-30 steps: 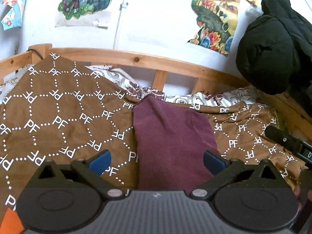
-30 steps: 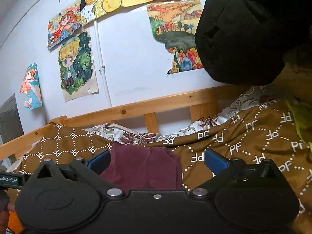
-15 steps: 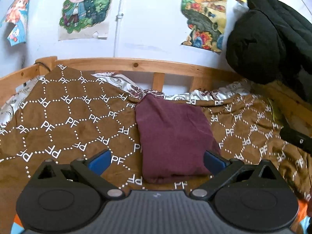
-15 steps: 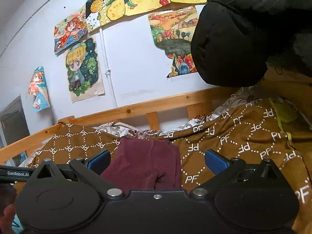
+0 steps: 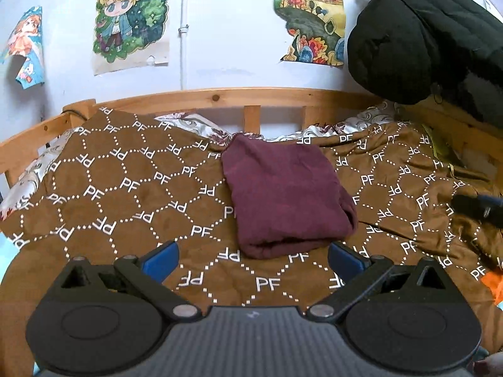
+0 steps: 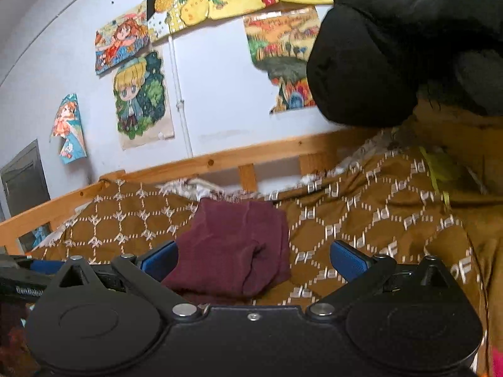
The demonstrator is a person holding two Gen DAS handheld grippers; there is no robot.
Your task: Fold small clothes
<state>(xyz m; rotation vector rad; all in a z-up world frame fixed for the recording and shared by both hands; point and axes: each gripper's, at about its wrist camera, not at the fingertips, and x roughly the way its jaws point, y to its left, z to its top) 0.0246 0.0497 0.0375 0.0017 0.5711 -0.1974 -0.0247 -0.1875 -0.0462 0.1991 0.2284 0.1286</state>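
Note:
A folded maroon garment (image 5: 284,194) lies on the brown patterned bedspread (image 5: 119,201), near the wooden rail. It also shows in the right wrist view (image 6: 232,248). My left gripper (image 5: 251,259) is open and empty, just short of the garment's near edge and apart from it. My right gripper (image 6: 253,259) is open and empty, to the right of the garment and a little above the bed. The right gripper's tip shows at the right edge of the left wrist view (image 5: 478,207).
A wooden bed rail (image 5: 220,97) runs along the far side under a wall with posters (image 5: 132,22). A black padded jacket (image 5: 430,37) hangs at the upper right. An orange item (image 5: 495,286) lies at the bed's right edge.
Both grippers have pulled back and risen away from the garment. The garment stays folded on the bedspread and more of the bed shows in front of it.

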